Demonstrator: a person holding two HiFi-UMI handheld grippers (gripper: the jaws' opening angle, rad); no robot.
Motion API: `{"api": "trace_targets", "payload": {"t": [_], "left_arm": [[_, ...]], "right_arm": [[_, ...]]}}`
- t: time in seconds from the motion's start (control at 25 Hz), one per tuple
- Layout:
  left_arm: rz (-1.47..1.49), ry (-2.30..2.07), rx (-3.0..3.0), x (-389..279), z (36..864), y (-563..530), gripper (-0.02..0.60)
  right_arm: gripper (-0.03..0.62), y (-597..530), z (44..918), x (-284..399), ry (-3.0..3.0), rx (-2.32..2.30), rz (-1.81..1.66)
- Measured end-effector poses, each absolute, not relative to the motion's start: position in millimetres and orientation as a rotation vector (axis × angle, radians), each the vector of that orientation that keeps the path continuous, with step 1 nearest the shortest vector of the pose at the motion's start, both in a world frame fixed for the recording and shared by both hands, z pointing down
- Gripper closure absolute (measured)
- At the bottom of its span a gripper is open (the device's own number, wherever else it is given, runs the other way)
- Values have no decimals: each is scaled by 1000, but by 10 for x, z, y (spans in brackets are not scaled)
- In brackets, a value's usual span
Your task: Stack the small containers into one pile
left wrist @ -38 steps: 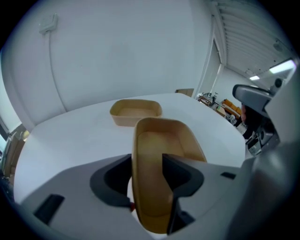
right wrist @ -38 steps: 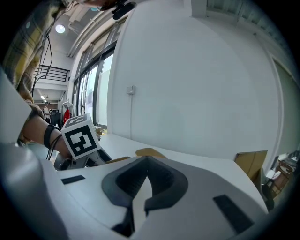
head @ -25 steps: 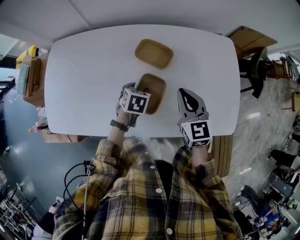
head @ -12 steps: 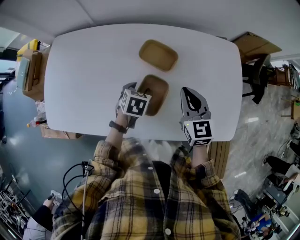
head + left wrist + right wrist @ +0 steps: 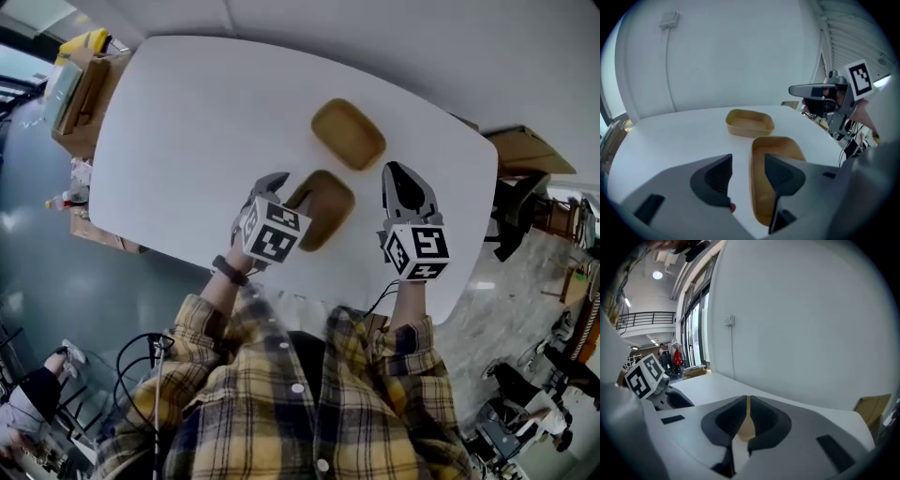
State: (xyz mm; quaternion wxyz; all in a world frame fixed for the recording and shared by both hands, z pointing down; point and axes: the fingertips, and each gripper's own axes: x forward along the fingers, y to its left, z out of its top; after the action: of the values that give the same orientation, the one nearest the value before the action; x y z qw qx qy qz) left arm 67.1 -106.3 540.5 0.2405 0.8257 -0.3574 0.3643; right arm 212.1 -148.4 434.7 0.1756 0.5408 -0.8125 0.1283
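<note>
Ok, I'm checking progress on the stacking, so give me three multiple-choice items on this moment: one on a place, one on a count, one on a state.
1. The near tan container has its side wall: A between the left gripper jaws; B left of both jaws; C right of both jaws.
2. Tan containers on the white table: A one; B two; C three.
3. The right gripper jaws are: A wide apart; B together, empty; C clamped on a container.
Answers: 1 A, one jaw is inside the wall and one outside; 2 B, the far tan container sits apart, unstacked; 3 B, its own view shows them closed.
</note>
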Motion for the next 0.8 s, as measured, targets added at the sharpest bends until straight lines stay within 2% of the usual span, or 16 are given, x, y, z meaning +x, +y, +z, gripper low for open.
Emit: {"api": "trace_targets", "payload": {"t": [0.16,0.2,0.24,0.28,0.8], "left_arm": [[952,-958,2283,650,5360,-1074,364],[946,-948,2283,633,5369,-1071,364],[940,-941,2280,615,5379,-1072,364],[933,-939,2277,603,5384,-1078,364],[900,-897,2259,502,5451,-1150,364]], "right_arm": [[576,-1860,4489,2033,-2317,1446,449],[560,-1947,4561,1990,-2308,1414,465],[503,-2030,4644,1948,-2293,1375,484],[480,-2108,4729,1914,-2274,1336,505],[457,-2766,5489,1822,-2034,995,401]]}}
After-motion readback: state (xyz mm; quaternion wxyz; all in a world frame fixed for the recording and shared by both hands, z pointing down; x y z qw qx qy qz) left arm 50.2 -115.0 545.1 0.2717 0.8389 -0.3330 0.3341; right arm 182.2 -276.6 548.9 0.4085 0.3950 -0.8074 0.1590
